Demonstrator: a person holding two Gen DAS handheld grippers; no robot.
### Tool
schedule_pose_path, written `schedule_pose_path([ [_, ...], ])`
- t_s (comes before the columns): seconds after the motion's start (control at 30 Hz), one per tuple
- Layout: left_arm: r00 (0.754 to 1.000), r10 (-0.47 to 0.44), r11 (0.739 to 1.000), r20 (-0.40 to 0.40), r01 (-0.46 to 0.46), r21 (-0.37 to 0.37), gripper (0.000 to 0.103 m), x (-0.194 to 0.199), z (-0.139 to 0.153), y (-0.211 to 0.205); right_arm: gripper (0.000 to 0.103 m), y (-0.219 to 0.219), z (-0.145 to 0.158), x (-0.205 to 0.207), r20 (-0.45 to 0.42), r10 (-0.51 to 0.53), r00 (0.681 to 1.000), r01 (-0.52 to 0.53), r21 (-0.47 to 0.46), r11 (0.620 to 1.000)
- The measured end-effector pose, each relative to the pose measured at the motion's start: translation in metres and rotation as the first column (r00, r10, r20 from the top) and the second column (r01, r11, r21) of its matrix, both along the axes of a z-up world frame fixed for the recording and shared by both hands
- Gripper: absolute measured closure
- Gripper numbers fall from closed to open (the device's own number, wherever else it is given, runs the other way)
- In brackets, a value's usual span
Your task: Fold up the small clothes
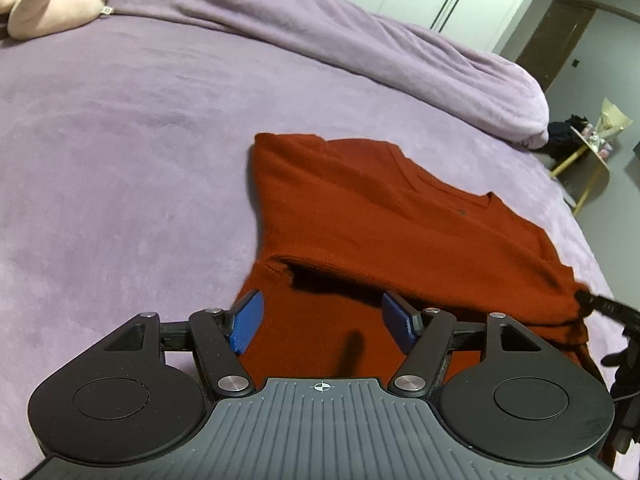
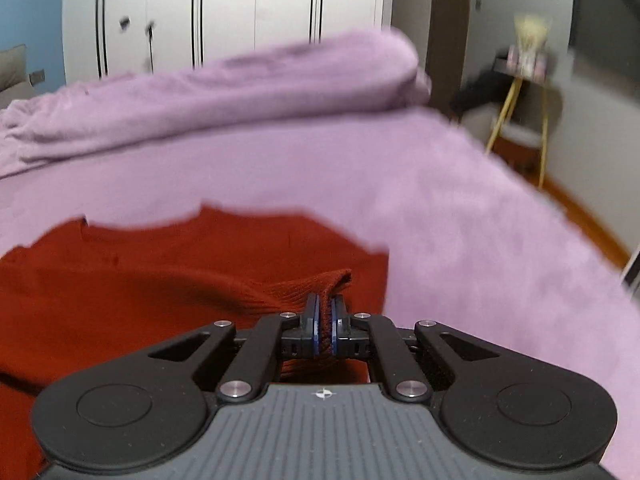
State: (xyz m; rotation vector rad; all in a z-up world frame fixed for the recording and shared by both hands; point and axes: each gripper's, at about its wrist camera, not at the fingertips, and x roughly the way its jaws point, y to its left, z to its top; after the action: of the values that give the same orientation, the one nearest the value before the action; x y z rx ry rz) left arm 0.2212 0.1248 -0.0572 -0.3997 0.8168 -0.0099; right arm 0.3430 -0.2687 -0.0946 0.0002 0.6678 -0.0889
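A rust-red knit sweater [image 1: 360, 208] lies on the purple bed cover [image 1: 120, 160], partly folded over itself. My left gripper [image 1: 322, 318] is open, its blue pads spread just above the sweater's near part, holding nothing. My right gripper [image 2: 325, 320] is shut on a ribbed edge of the sweater [image 2: 304, 288] and lifts it a little off the bed. In the left wrist view the right gripper [image 1: 600, 304] shows at the right edge, pinching the sweater's corner.
A rolled purple blanket [image 1: 360, 40] lies along the far side of the bed. A pink plush toy [image 1: 48, 0] sits at the far left. A small yellow-legged side table [image 2: 520, 92] stands off the bed's right edge, before white wardrobes [image 2: 240, 12].
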Motion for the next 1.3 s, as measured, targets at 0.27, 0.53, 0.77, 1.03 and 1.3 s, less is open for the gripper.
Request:
schedule_pose_path([
  [0.27,0.994,0.031,0.999,0.102,-0.033,0.017,0.021,0.024,0.021,-0.018,0.089,0.047,0.006,0.001,0.079,0.196,0.977,-0.21,0.254,0.944],
  [0.53,0.998,-0.062,0.984,0.003,0.061,0.166,0.018,0.079,-0.012,-0.053,0.097,0.044,-0.031,0.049,-0.006,0.186,0.983,-0.181,0.193,0.964],
  [0.77,0.996,-0.084,0.974,0.028,0.076,0.214,0.018,0.065,-0.025,-0.045,0.103,-0.001,-0.019,0.027,0.011,0.094,0.996,-0.094,0.181,0.979],
  [1.03,0.995,-0.097,0.969,0.003,0.094,0.23,0.017,0.054,-0.017,-0.051,0.085,0.023,-0.024,-0.015,0.005,0.231,0.973,-0.23,0.123,0.965],
  [1.3,0.993,-0.118,0.952,-0.017,0.118,0.282,0.017,0.045,-0.017,-0.058,0.085,0.016,-0.023,-0.027,0.0,0.244,0.97,-0.243,0.058,0.968],
])
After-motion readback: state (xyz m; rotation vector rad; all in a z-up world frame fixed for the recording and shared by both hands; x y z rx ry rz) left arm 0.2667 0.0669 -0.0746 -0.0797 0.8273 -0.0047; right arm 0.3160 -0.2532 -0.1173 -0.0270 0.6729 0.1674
